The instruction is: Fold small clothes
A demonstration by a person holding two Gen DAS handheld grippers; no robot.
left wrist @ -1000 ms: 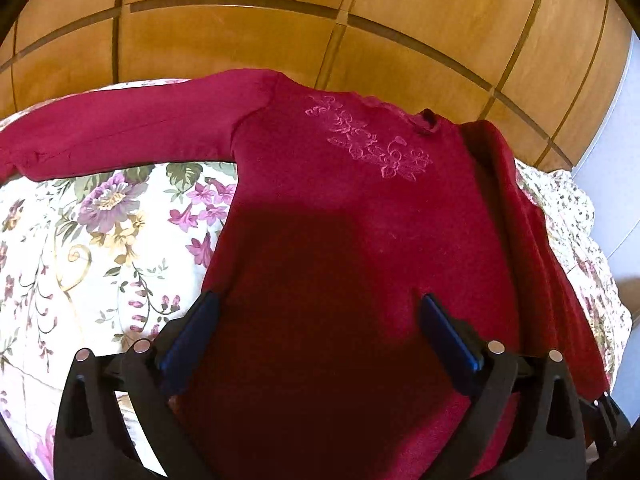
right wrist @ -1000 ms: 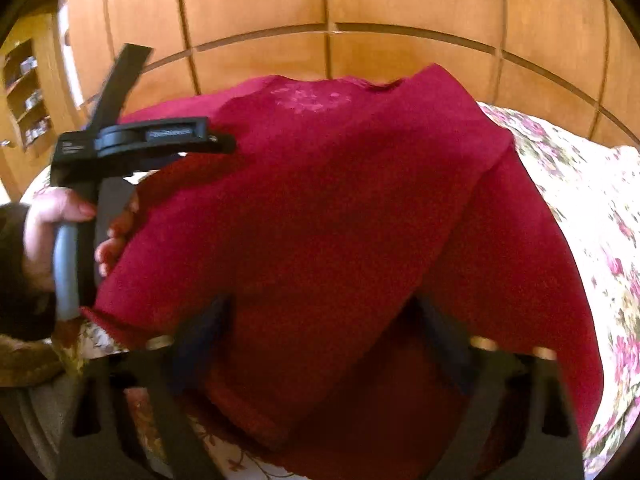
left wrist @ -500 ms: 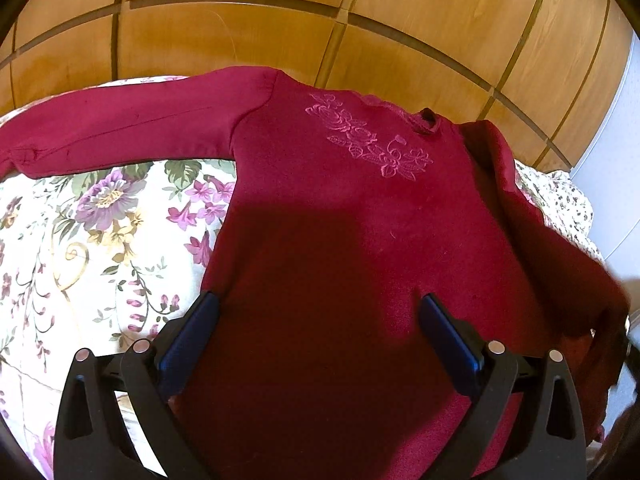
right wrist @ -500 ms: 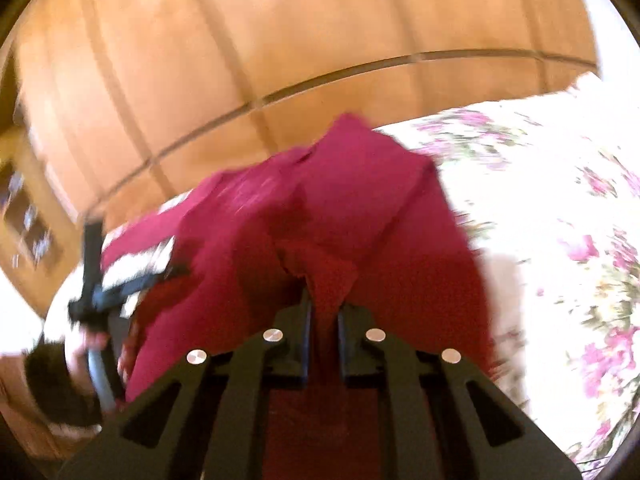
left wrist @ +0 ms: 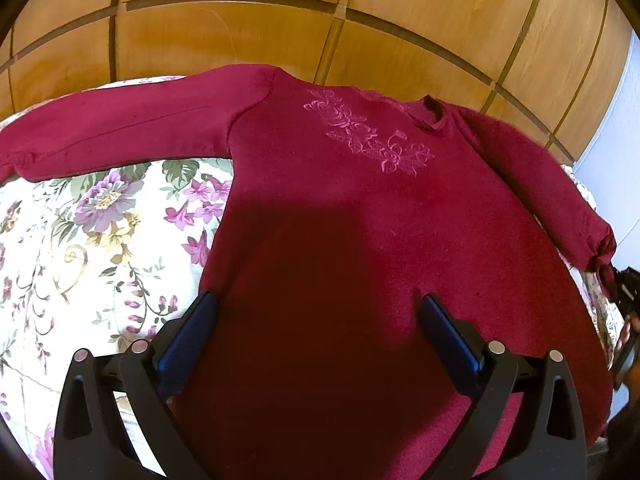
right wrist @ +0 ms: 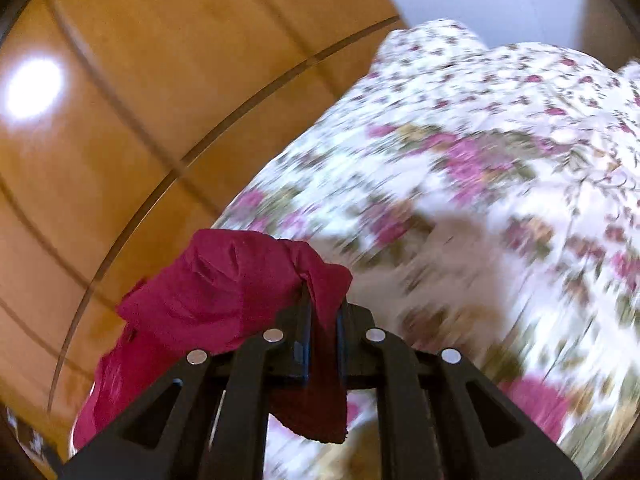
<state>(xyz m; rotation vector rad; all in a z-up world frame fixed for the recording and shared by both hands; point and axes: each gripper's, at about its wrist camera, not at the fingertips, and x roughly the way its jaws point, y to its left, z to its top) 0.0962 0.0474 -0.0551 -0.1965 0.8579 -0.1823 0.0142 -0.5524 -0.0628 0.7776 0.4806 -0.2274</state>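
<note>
So I've got the dark red sweater (left wrist: 360, 220) lying flat on the floral bedspread (left wrist: 100, 240). My left gripper (left wrist: 316, 344) hangs wide open over its hem, gripping nothing. My right gripper (right wrist: 322, 320) is clamped tight on the sleeve cuff (right wrist: 240, 280).
</note>
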